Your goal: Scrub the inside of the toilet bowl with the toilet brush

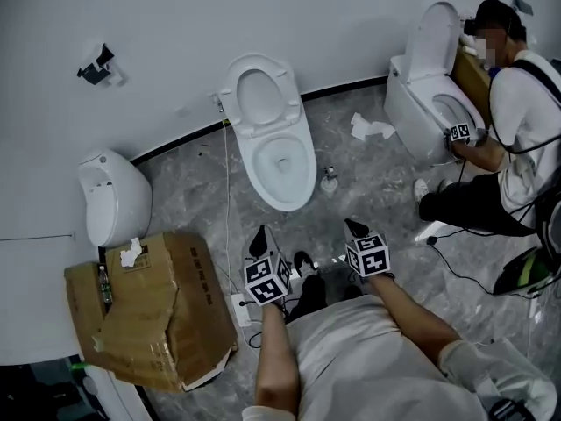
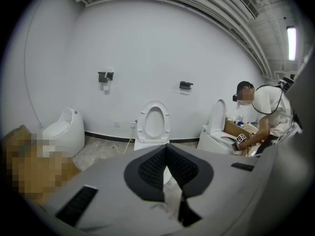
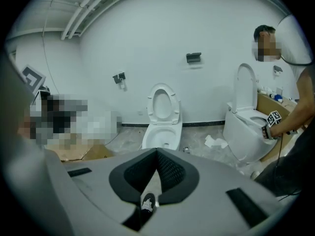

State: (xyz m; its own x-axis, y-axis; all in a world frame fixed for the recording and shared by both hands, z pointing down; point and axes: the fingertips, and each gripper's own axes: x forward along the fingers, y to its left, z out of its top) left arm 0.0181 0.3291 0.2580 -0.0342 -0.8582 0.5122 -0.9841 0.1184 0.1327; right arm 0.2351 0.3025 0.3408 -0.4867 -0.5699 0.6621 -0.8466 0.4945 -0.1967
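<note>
A white toilet (image 1: 272, 139) stands against the wall with its lid up and its bowl open; it also shows in the left gripper view (image 2: 153, 127) and the right gripper view (image 3: 162, 127). Beside its right foot on the floor sits a small white object (image 1: 329, 181) (image 3: 186, 150) that looks like the toilet brush in its holder. My left gripper (image 1: 260, 237) (image 2: 166, 149) and right gripper (image 1: 355, 227) (image 3: 157, 152) are held side by side in front of the toilet and short of it. Both point at it, are shut and hold nothing.
A crushed cardboard box (image 1: 149, 314) lies at the left beside a low white fixture (image 1: 114, 196). At the right, another person (image 1: 517, 121) crouches at a second toilet (image 1: 429, 95). Crumpled paper (image 1: 370, 128) and a power strip (image 1: 238, 310) with cables lie on the floor.
</note>
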